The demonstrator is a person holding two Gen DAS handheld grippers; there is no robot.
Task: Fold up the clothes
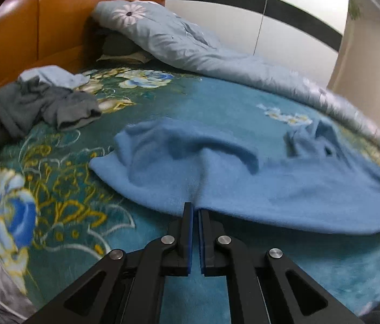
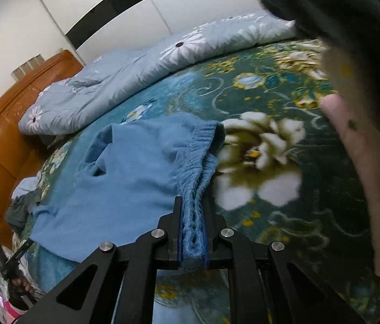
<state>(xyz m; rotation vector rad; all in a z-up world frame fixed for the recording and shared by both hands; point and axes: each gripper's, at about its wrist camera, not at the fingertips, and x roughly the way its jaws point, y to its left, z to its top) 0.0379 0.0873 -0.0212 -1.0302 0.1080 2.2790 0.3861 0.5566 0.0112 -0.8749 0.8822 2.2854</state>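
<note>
Two claws: both are being seen closed narrowly on the same blue sweater [image 1: 257, 178], each at a different edge.
Left claw [image 1: 196, 210]: its blue-padded fingers [image 1: 188, 232] are being held nearly together, with the sweater's plain near edge being pinched at their tips.
Right claw [image 2: 192, 205]: the ribbed hem of the sweater is being clamped between its fingers [image 2: 178, 229], with bunched knit filling the narrow gap right down to the base.
Sweater: it is being spread, rumpled, across the middle of the bed [image 1: 63, 197], with its neck opening lying toward the far side in the left wrist view; most of it is resting on the bed's surface.
Bed cover: a teal plush blanket with blue, white and yellow flowers is lying under the sweater.
Other clothes: a grey garment [image 1: 36, 110] and a pale blue one [image 1: 55, 75] are lying crumpled together near the headboard [image 1: 28, 32], well apart from the sweater.
Quilt [image 1: 190, 51]: a pale blue quilt with daisy prints is being seen heaped along the far side of the bed, beside the white wardrobe [image 1: 284, 19] with its black band.
Person: a blurred hand [image 2: 365, 162] and a dark sleeve [image 2: 338, 5] are filling the right side of the right wrist view.
Picture quality: both views are being softened by motion blur.
</note>
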